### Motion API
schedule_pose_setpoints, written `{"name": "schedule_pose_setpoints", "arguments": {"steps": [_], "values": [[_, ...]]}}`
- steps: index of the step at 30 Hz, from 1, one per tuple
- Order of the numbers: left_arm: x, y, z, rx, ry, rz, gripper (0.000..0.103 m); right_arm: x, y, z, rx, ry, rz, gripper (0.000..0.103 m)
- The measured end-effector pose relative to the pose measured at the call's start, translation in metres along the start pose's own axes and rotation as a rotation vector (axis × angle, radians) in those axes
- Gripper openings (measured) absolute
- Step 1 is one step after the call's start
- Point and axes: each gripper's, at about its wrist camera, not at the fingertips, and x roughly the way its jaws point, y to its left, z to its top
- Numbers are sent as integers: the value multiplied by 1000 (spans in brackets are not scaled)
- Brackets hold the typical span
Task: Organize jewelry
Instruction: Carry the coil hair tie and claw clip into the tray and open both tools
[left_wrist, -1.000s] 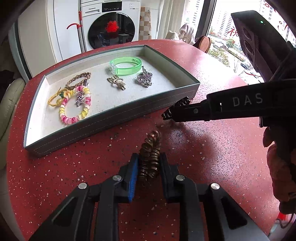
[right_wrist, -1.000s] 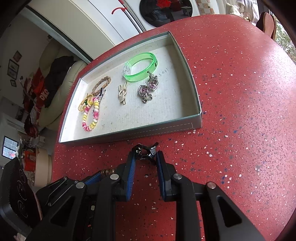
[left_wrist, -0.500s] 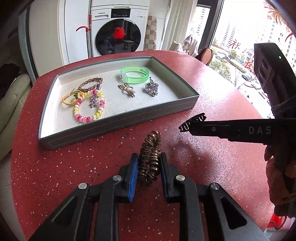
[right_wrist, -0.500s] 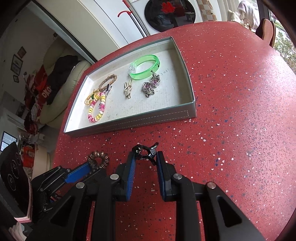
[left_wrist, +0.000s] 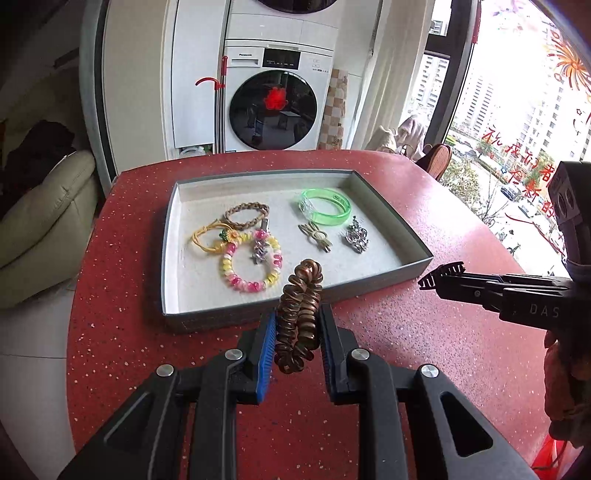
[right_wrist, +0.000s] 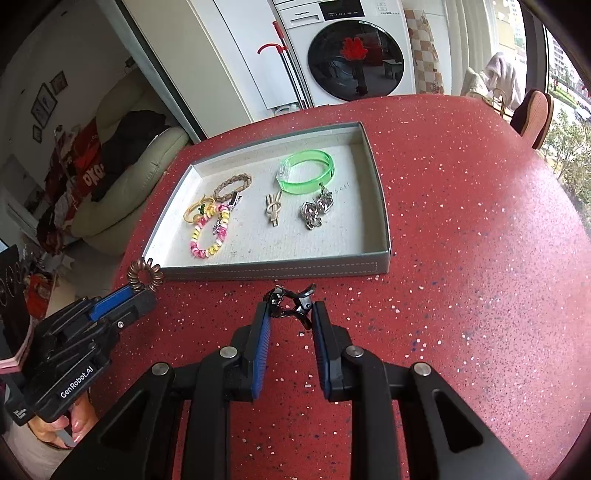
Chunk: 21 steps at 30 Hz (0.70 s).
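Currently left tool (left_wrist: 297, 328) clamps the brown coil hair tie (left_wrist: 298, 317), held above the counter (left_wrist: 424, 343) just in front of the grey tray (left_wrist: 413, 243). Right tool (right_wrist: 289, 319) grips a black claw clip (right_wrist: 290, 301), also near the tray front wall. Clip's lower half is hidden between pads.
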Motion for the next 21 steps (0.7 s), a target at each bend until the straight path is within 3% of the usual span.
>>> {"name": "schedule_pose_setpoints", "arguments": {"steps": [9,21], "values": [[14,22,31,-32,-41,40,41,4,12,32,-27,-34,-14,25],[49,38,46,-37,-7,80,41,34,1,57,-7,-47,-37,25]]}}
